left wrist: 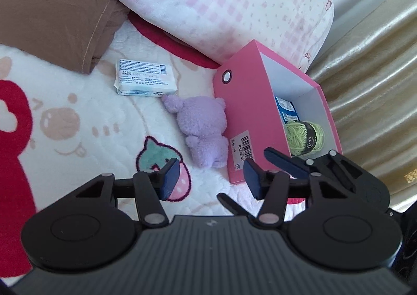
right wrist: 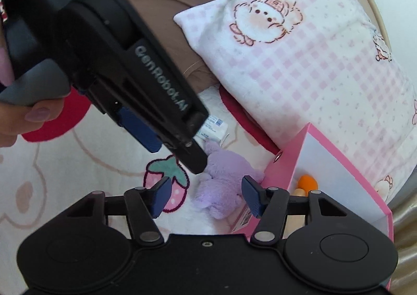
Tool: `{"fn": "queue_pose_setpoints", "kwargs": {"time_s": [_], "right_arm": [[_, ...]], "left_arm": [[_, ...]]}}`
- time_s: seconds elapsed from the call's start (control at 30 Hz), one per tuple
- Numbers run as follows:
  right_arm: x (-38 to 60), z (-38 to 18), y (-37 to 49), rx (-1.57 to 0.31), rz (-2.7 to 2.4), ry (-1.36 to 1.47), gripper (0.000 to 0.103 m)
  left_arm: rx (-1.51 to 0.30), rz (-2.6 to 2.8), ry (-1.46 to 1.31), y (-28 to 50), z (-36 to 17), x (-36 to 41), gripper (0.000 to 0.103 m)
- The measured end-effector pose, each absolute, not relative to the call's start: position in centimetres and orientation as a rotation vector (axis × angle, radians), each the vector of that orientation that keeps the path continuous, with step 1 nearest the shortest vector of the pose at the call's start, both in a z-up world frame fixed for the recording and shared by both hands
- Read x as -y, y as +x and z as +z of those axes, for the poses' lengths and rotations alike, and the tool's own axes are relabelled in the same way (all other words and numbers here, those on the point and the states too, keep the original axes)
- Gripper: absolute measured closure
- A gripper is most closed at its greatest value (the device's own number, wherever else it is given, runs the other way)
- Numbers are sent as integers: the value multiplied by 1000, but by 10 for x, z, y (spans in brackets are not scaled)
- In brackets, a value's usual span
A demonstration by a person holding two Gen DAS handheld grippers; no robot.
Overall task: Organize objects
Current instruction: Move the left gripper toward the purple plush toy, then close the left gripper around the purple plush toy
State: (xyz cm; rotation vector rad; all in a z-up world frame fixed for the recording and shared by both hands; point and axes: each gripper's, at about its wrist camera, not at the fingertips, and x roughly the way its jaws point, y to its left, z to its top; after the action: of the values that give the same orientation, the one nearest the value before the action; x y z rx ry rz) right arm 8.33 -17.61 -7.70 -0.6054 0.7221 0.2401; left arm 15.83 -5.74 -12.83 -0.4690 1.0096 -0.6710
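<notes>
Bed surface: a white fleece blanket (left wrist: 86, 117) printed with cartoon faces, red shapes and a strawberry motif (left wrist: 166, 162). Pink storage box (left wrist: 245, 112), open-topped, white inside, with a metal-ringed hole in its near wall and a barcode label low on that wall; it stands at the blanket's right edge, against a pink-checked pillow (left wrist: 234, 0) behind it and beside gold fabric (left wrist: 370, 81) to its right. Contents seen from the left wrist: a ball of light green yarn (left wrist: 305, 137) with a dark band, and a blue-and-white packet (left wrist: 285, 109) behind it. From the right wrist an orange item (right wrist: 307, 182) shows inside the box; its kind cannot be told. Purple plush toy (left wrist: 203, 128), lying on the blanket, touching the box's outer near wall. White pack with blue print (left wrist: 143, 81), flat on the blanket just beyond the plush, apart from the box. Brown fabric (left wrist: 52, 13), upper left, beside the pillow. Left gripper (left wrist: 211, 179): jaws parted, nothing between the blue pads, held above the blanket near the plush and the box's lower corner; a hand (right wrist: 18, 117) grips its handle. Right gripper (right wrist: 206, 194): jaws parted, pads clear of everything, the plush lying below and beyond the gap, the box's corner by its right finger.
</notes>
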Motion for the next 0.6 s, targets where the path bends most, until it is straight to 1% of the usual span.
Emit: {"fn": "queue_pose_setpoints", "kwargs": {"time_s": [0.03,0.07,0.1,0.13,0.17,0.2,0.23,0.27,0.43,0.6], "right_arm": [[175,-83,85,-733,237,-624,47],[173,-89,86,-742,231,-645,49],[172,-96,90,-750,223,-668,53],[172,-101,92,-756,215,-687,57],[172,-107,95,-764,207,-705,60],[171,-113,99,-780,200,-727,66],[171,-117,102,-798,193,-748,78],[170,-121,104,-810,188,-766,81],[166,-134,115,-803,146,-843,80],[165,-143,121,-819,151,-855,61]], "left_arm": [[-1003,-679,-467,160,-131,60,57],[-994,-683,-469,161,-135,62,59],[-988,-687,-475,163,-138,65,63],[-987,-694,-483,166,-143,68,71],[-994,-703,-489,169,-148,70,75],[-1006,-717,-492,172,-153,73,81],[-1014,-726,-497,174,-157,75,84],[-1018,-731,-501,175,-161,76,84],[-1032,-731,-588,184,-185,75,85],[-1034,-745,-599,186,-198,79,86]]}}
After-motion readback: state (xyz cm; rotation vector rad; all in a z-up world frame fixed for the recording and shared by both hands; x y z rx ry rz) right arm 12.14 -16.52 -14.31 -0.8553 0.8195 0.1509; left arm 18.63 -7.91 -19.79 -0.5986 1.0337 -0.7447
